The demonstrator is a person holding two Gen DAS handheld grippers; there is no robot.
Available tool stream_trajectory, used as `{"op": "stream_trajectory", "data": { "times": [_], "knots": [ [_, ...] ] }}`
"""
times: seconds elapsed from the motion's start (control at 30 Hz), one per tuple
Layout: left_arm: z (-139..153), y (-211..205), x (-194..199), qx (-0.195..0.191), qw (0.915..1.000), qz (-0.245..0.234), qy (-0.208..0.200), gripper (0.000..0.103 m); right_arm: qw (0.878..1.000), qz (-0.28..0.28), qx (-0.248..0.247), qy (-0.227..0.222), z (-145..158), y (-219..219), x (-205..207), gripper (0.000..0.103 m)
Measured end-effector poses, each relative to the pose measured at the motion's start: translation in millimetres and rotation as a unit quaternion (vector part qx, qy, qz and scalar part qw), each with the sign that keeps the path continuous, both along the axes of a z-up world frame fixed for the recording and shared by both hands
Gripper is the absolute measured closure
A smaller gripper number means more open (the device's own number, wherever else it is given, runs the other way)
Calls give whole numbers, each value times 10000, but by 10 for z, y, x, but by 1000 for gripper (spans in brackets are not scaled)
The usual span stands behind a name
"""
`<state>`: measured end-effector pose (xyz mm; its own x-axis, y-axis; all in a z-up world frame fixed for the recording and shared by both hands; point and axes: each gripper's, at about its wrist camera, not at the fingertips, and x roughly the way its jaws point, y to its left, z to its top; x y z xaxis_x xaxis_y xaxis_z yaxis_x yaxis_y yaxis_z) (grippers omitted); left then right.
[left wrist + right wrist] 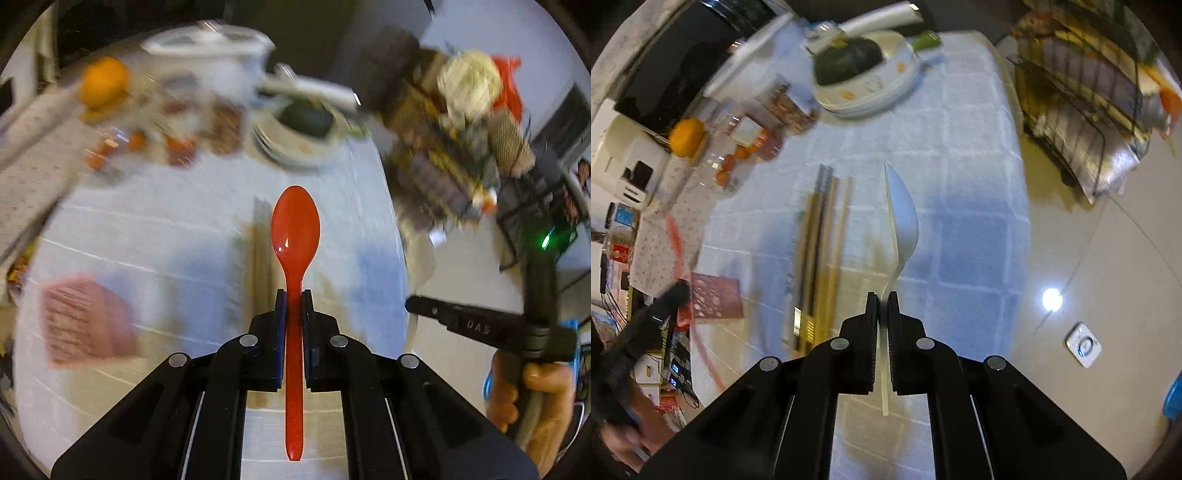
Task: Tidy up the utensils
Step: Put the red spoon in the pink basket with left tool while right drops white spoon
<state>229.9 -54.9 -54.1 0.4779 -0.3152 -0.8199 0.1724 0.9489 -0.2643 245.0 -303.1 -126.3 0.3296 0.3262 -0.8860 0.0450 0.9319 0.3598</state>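
Glossy plastic red spoon

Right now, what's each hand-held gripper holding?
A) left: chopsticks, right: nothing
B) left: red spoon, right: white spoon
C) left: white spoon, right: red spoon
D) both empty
B: the left hand-held gripper is clamped on the handle of the red spoon, and the right hand-held gripper pinches the white spoon, seen edge-on; the chopsticks lie on the table.

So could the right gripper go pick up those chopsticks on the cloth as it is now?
Probably not yet. The right gripper is shut on a white spoon, so its jaws are occupied. The chopsticks lie uncovered on the tablecloth just to its left, with nothing else blocking the way.
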Motion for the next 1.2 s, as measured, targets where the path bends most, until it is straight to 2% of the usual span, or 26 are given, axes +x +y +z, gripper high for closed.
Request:
{"op": "stream_trajectory", "data": {
  "times": [0.07,0.1,0.17,0.23,0.33,0.47,0.67,0.8,0.87,1.0,1.13,1.2],
  "knots": [
    [183,187,2,-17,9991,193,-386,96,9997,49,-40,-224,84,112,-5,98],
    [309,454,-22,-60,9963,415,-757,96,9994,72,-70,-341,128,170,-14,98],
    [393,884,-54,-321,9888,812,-1209,96,9984,97,-100,-540,197,275,-33,98],
    [374,1201,-80,-487,9800,1160,-1541,96,9970,131,-86,-753,268,400,-51,98],
    [313,1496,-93,-581,9707,1364,-1889,96,9940,203,-162,-1062,362,626,-54,98],
    [239,1556,-62,-459,9611,1383,-2345,96,9897,321,-195,-1382,458,968,-91,98],
    [32,1468,-48,2,9635,1177,-2406,96,9815,513,-236,-1830,605,1350,-212,98],
    [-185,1474,-54,103,9650,1209,-2327,96,9757,634,-369,-2062,664,1499,-271,98],
    [-252,1453,-73,204,9638,1220,-2361,96,9739,662,-414,-2129,667,1527,-291,98],
    [-341,1410,-102,376,9684,1123,-2197,95,9731,720,-465,-2139,640,1579,-303,98],
    [-379,1441,-176,313,9734,1124,-1974,95,9734,743,-531,-2102,600,1640,-298,98],
    [-393,1495,-188,231,9766,1147,-1807,90,9729,791,-552,-2100,585,1685,-299,98]
  ]
}}
